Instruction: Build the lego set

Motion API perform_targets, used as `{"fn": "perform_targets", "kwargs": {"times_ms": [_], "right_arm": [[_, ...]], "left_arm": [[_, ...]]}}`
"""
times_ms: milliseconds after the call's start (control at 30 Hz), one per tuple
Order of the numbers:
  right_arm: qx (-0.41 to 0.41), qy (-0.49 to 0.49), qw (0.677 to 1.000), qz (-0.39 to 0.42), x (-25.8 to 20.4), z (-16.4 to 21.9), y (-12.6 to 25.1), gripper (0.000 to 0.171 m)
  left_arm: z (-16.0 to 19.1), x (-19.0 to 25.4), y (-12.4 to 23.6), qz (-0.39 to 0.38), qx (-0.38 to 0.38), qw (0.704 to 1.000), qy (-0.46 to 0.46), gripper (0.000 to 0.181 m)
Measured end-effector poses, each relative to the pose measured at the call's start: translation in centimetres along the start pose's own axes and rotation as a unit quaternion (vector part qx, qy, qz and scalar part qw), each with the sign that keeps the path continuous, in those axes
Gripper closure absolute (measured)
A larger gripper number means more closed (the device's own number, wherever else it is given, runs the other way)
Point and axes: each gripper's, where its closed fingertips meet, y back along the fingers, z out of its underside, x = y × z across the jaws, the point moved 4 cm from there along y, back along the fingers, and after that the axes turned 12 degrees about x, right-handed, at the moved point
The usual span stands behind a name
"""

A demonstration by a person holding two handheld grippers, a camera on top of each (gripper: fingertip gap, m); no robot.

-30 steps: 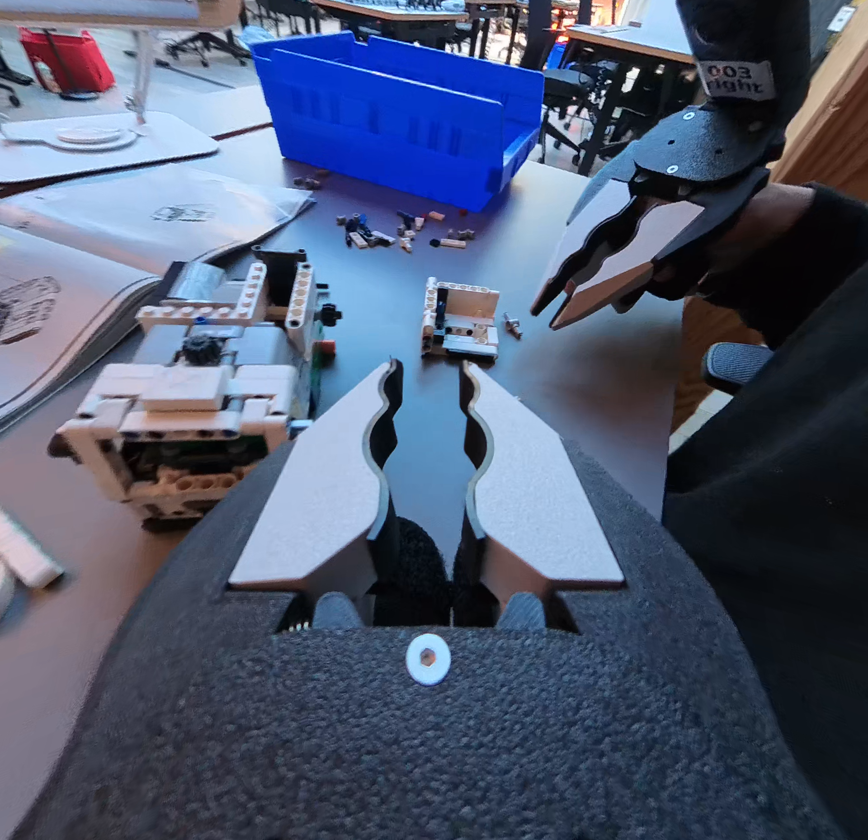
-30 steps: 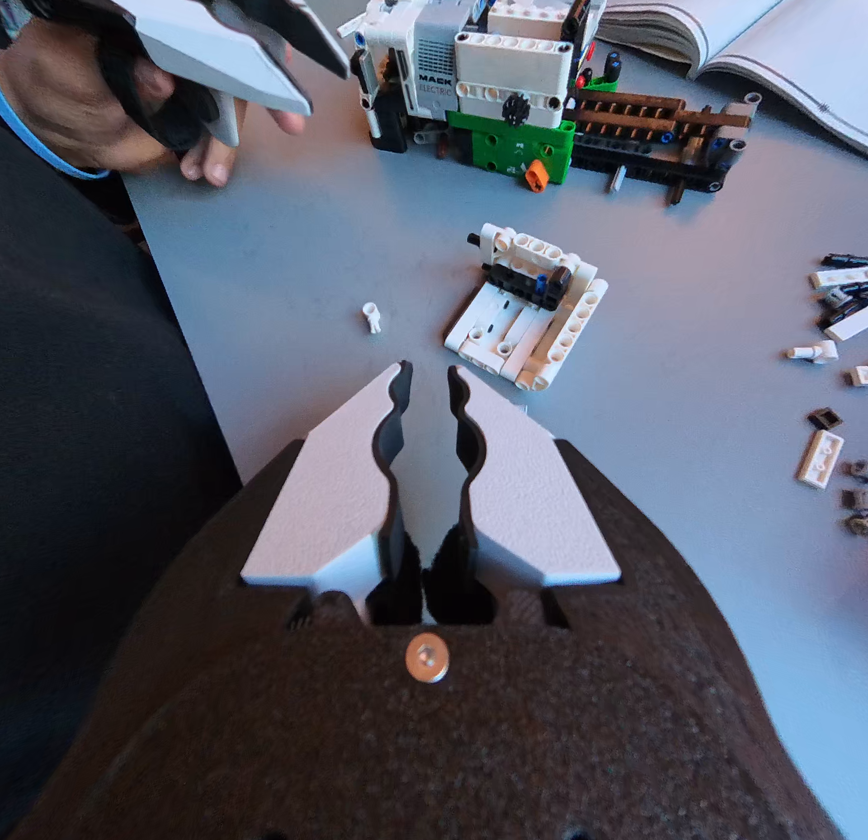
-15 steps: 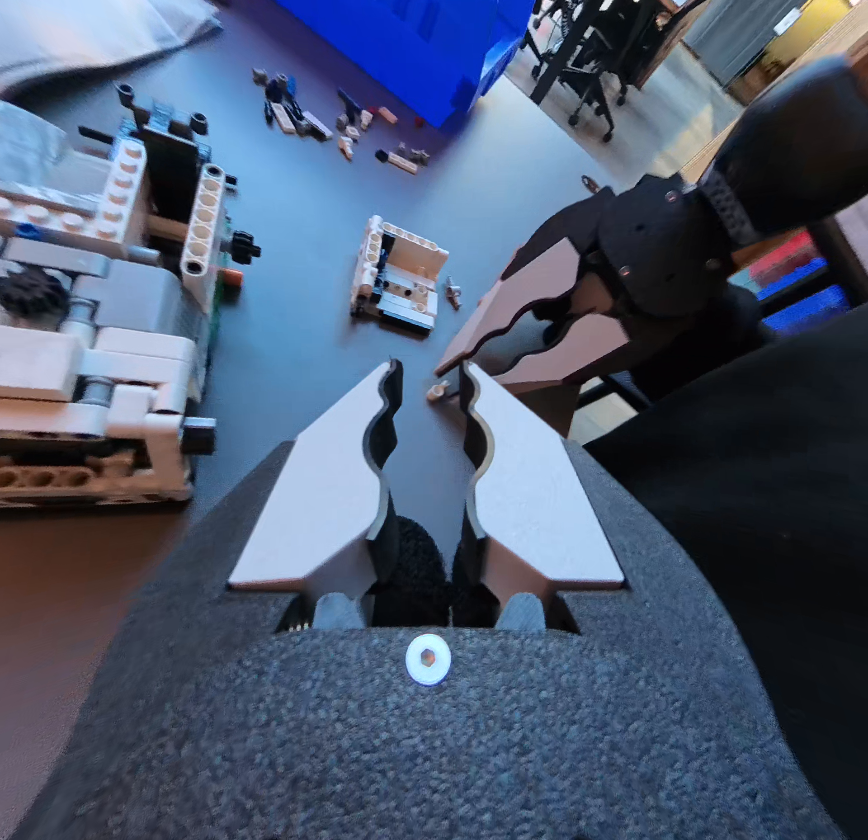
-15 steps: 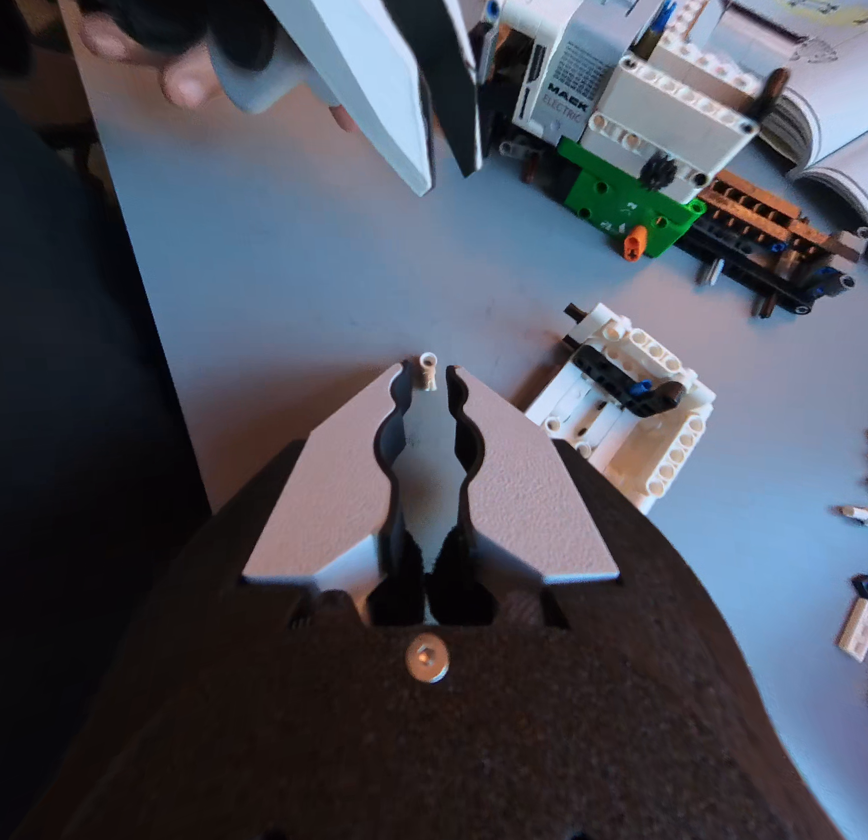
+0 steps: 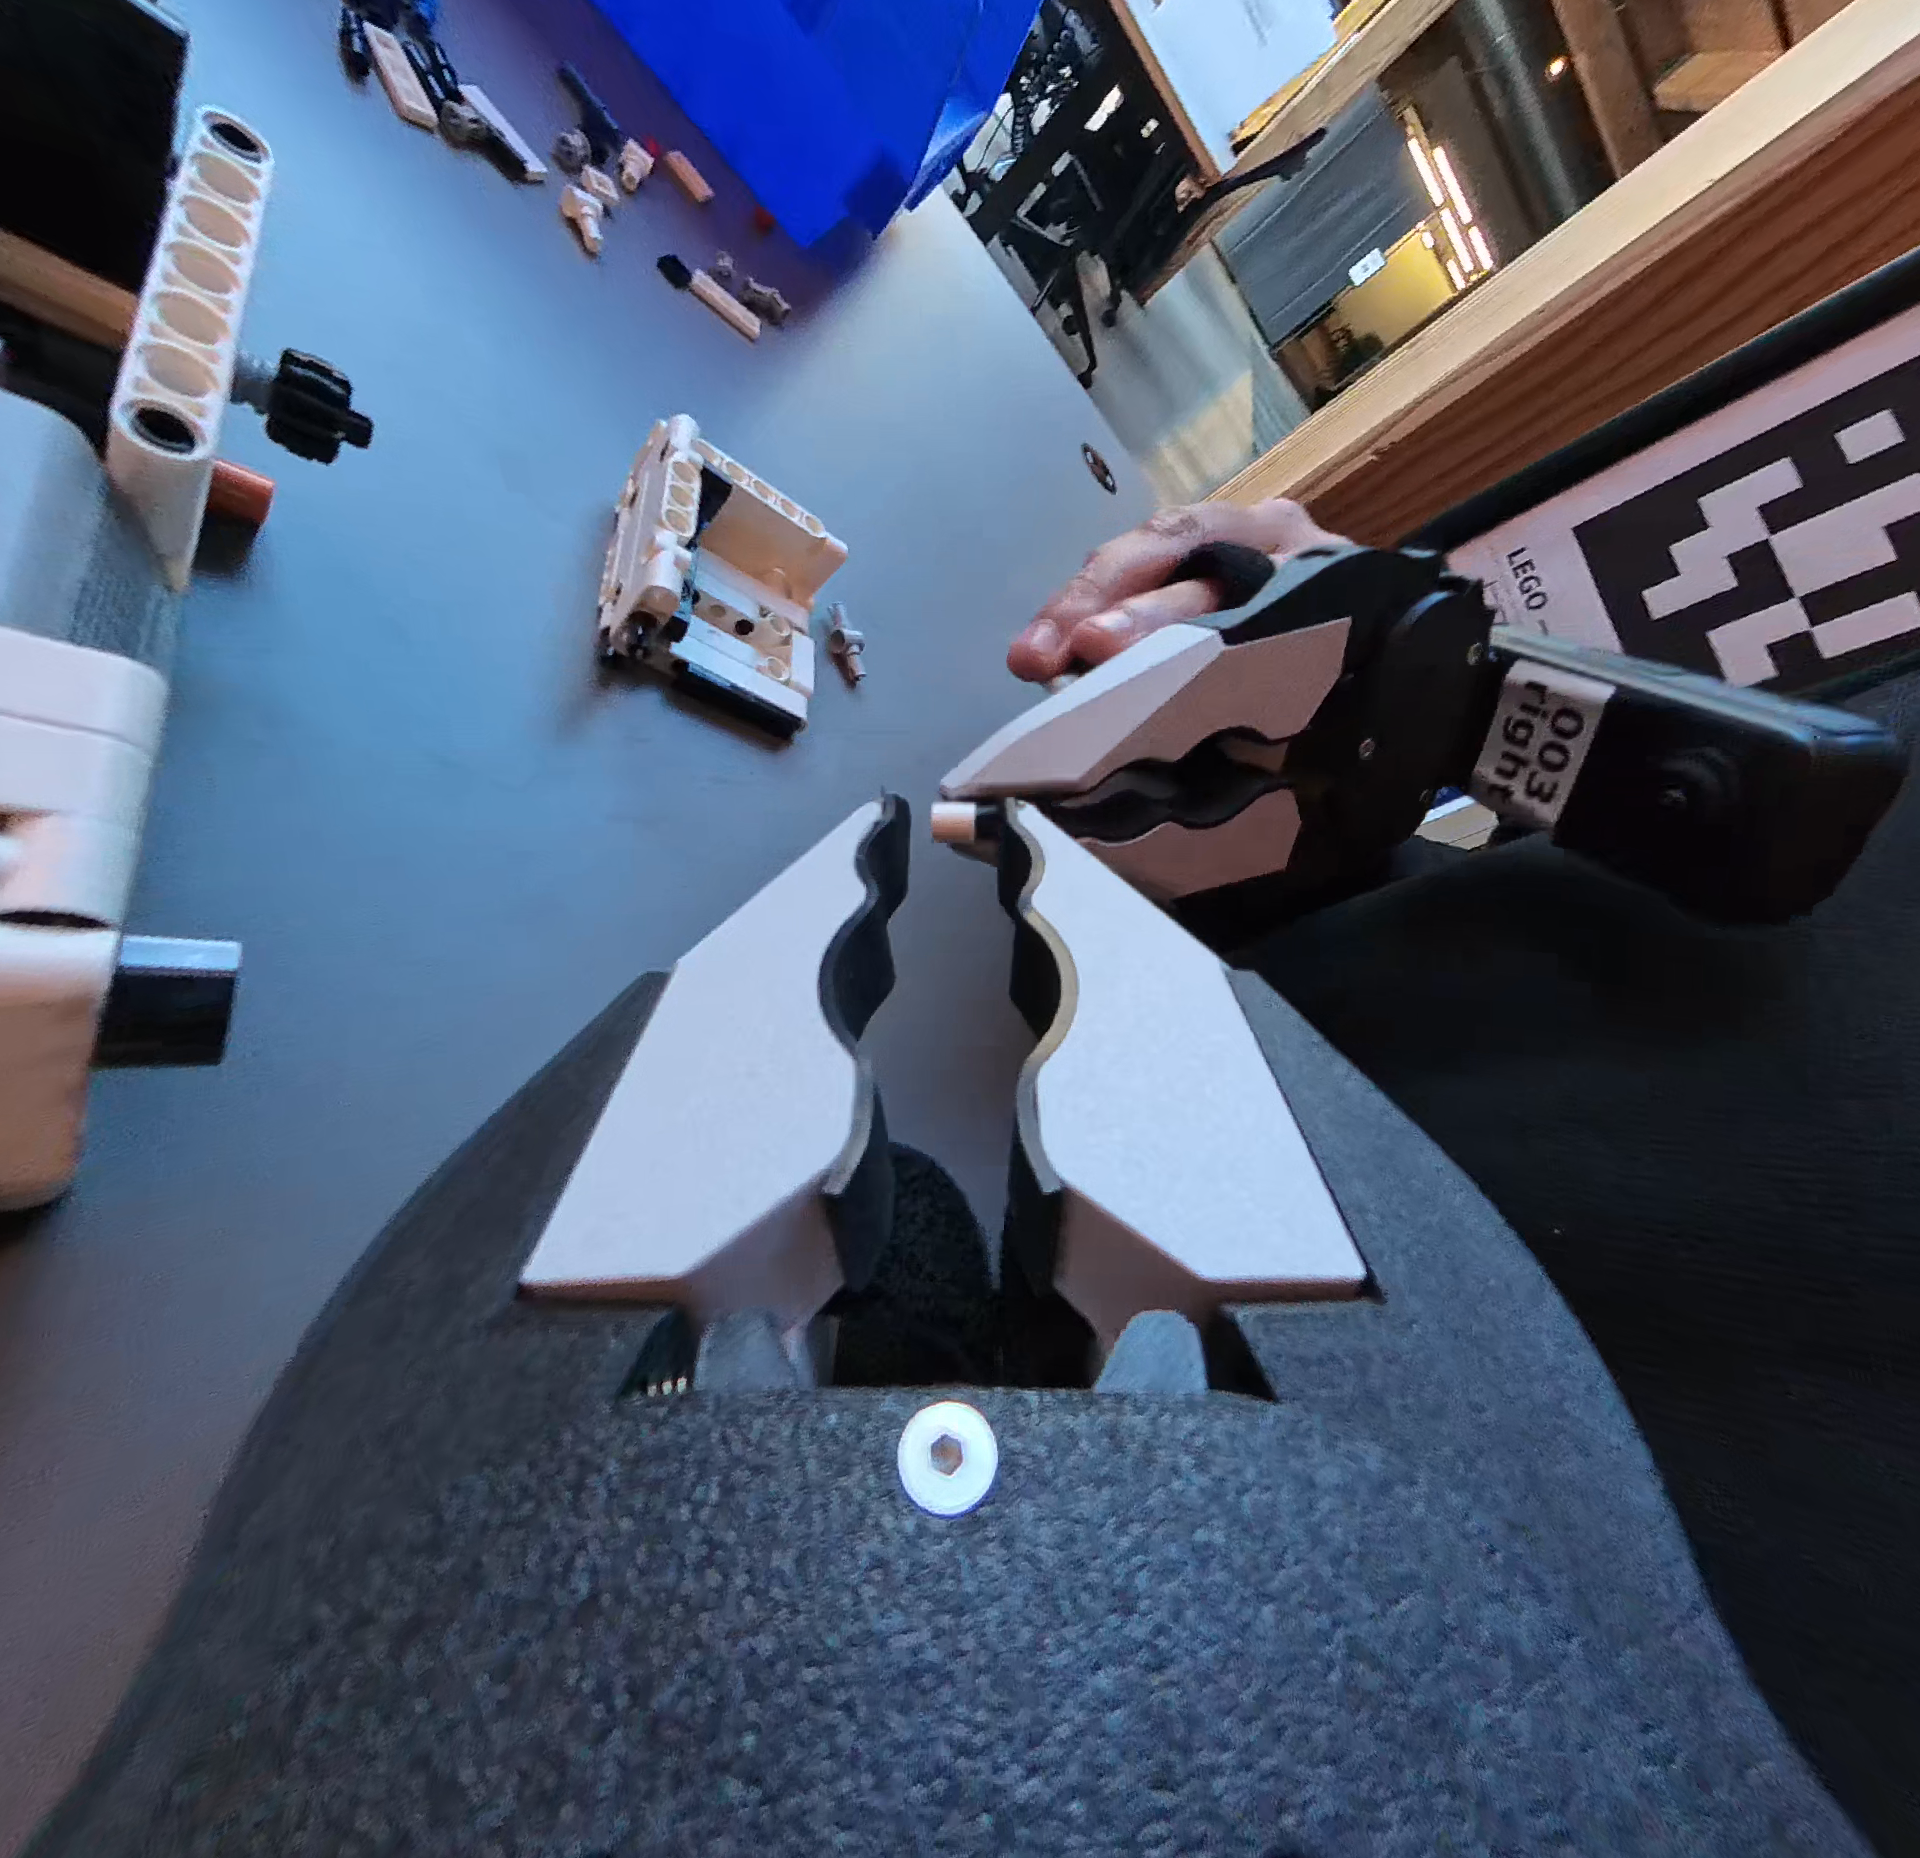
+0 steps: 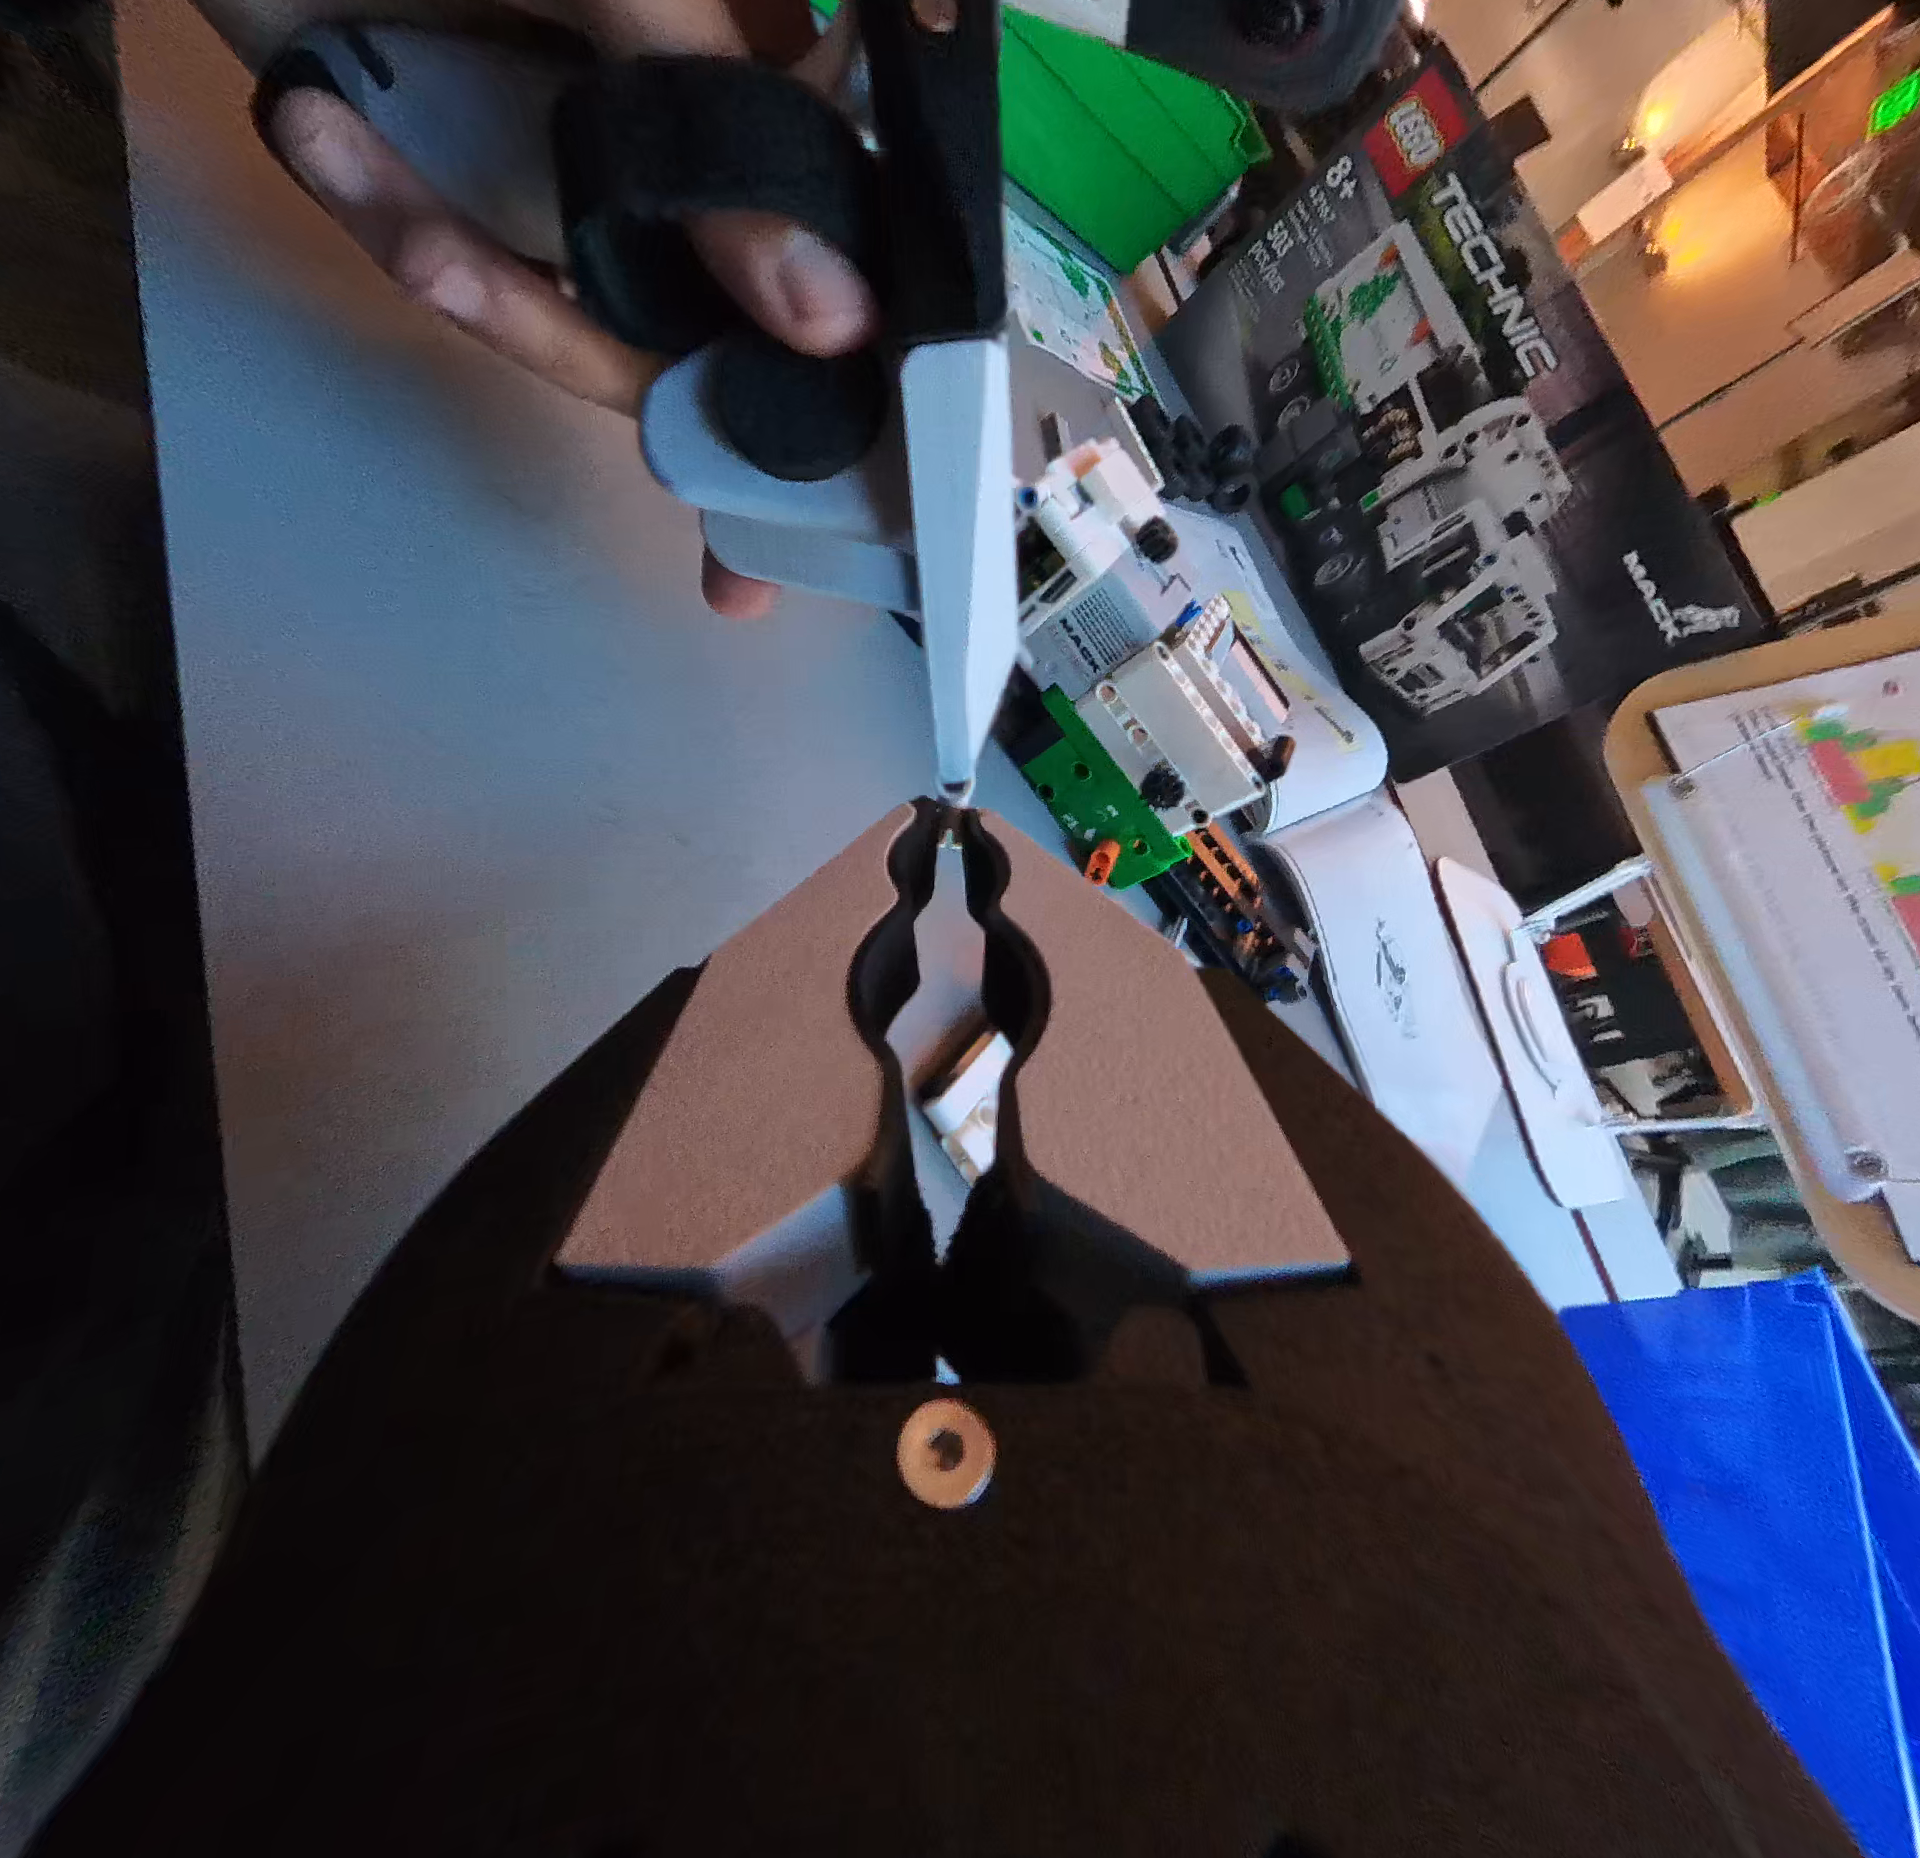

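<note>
My right gripper [image 6: 945,827] is shut on a small tan peg [image 5: 954,823] and holds it above the grey table [image 5: 468,769]. My left gripper [image 5: 953,827] is open, and the peg's end sits between its fingertips. In the left wrist view the right gripper [image 5: 951,796] comes in from the right. In the right wrist view the left gripper [image 6: 954,782] points down, tip to tip with mine. A small white sub-assembly [image 5: 717,603] lies on the table with a grey pin [image 5: 847,642] beside it. The white and green truck build [image 6: 1132,686] stands to the left [image 5: 62,790].
Loose small parts [image 5: 582,177] lie before a blue bin [image 5: 810,63]. The dark set box [image 6: 1455,437], an open instruction booklet [image 6: 1371,956] and a green bin [image 6: 1112,146] stand behind the truck. The table's right edge [image 5: 1091,395] is close.
My right gripper has closed on the small peg that lay on the table and lifted it. Both grippers have swung together until their tips meet.
</note>
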Motion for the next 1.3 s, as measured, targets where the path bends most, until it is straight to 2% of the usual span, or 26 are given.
{"fn": "perform_targets", "kwargs": {"times_ms": [67,367,433,533,633,700,733,800,867,900,1033,1133,1300], "right_arm": [[-0.001,0.007,1.0,0.001,0.0,0.0,-0.1,0.168],[0.007,0.008,1.0,0.01,0.0,-0.3,0.1,0.167],[0.006,-0.015,1.0,0.012,0.0,-0.2,0.0,0.167],[0.007,-0.11,0.994,0.006,0.2,0.2,0.4,0.161],[0.014,-0.206,0.978,0.035,2.7,1.6,2.6,0.153],[-0.052,-0.28,0.957,0.045,4.5,4.9,3.7,0.149],[-0.088,-0.316,0.944,0.036,4.8,6.5,3.9,0.141],[-0.153,-0.376,0.913,0.038,5.3,9.1,3.9,0.138],[-0.157,-0.434,0.887,0.001,4.8,9.3,3.2,0.134],[-0.161,-0.451,0.878,0.007,5.1,9.7,2.9,0.134],[-0.176,-0.49,0.854,-0.017,4.9,10.2,2.1,0.142],[-0.19,-0.482,0.855,-0.019,4.5,10.3,1.8,0.148],[-0.191,-0.478,0.857,-0.021,3.8,8.9,1.7,0.147]], "left_arm": [[-0.1,0.1,0.0,0.006,0.004,1.0,0.003,0.174],[0.0,0.4,0.1,0.003,-0.013,0.999,-0.041,0.175],[0.1,0.4,0.0,-0.012,-0.018,0.997,-0.076,0.175],[0.2,0.3,0.0,-0.031,-0.036,0.992,-0.116,0.175],[0.0,0.1,0.4,-0.052,-0.036,0.984,-0.164,0.175],[-0.2,0.1,0.5,-0.066,-0.031,0.976,-0.203,0.175],[-0.2,0.1,0.4,-0.07,-0.029,0.973,-0.219,0.175],[-0.3,0.2,0.1,-0.076,-0.022,0.966,-0.244,0.175],[-0.3,0.2,-0.4,-0.085,-0.025,0.96,-0.266,0.175],[-0.2,0.1,-0.7,-0.092,-0.03,0.957,-0.273,0.175],[-0.1,-0.4,-1.4,-0.119,-0.04,0.948,-0.292,0.174],[0.2,-0.9,-1.9,-0.129,-0.055,0.946,-0.293,0.175],[0.7,-2.2,-3.5,-0.144,-0.072,0.951,-0.264,0.174]]}}
